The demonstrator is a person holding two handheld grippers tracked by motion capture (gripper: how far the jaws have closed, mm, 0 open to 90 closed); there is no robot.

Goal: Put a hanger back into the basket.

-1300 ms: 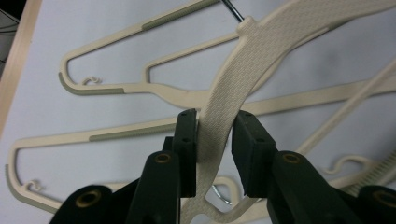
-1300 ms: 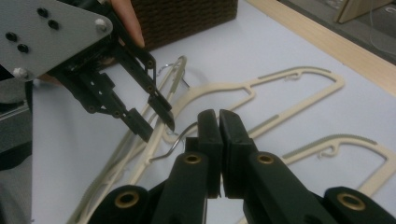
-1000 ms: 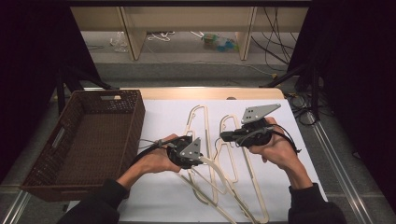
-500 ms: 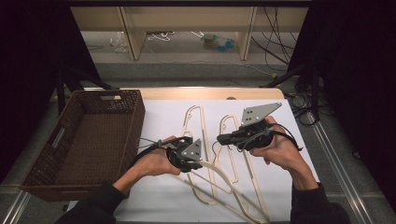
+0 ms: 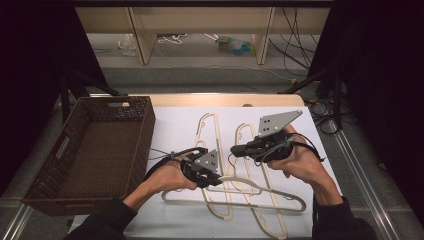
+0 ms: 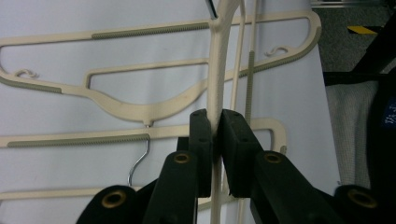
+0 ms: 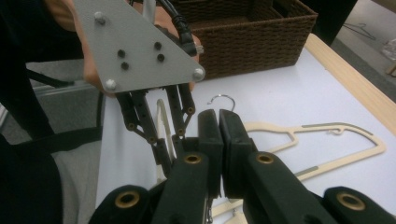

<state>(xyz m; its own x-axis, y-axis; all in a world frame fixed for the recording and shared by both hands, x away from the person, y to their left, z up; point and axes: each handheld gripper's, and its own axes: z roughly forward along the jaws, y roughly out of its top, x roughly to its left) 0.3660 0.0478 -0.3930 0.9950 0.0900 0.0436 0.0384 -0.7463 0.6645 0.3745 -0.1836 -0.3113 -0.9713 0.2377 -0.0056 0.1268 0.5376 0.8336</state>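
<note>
Three cream plastic hangers (image 5: 260, 202) lie overlapping on the white table (image 5: 175, 125). My left gripper (image 5: 216, 181) is shut on the thin bar of one hanger (image 6: 215, 84). Its jaws have just been closing, and both pads press that bar (image 6: 214, 119). My right gripper (image 5: 234, 149) hovers just above the hangers with its tips toward the left one. It is shut, pads (image 7: 219, 119) together with nothing visible between them. In the right gripper view the left gripper's grey plate (image 7: 135, 46) is close ahead, and a hanger's metal hook (image 7: 223, 99) shows above my jaws.
A brown wicker basket (image 5: 145, 130) stands open at the table's left side, also seen far off (image 7: 252, 42). The table's wooden far edge (image 5: 225, 99) runs behind the hangers. Bare white surface lies to the right of the hangers.
The left jaws have closed onto the hanger bar. One hanger at the front has swung round to lie across the table. The right gripper has risen slightly.
</note>
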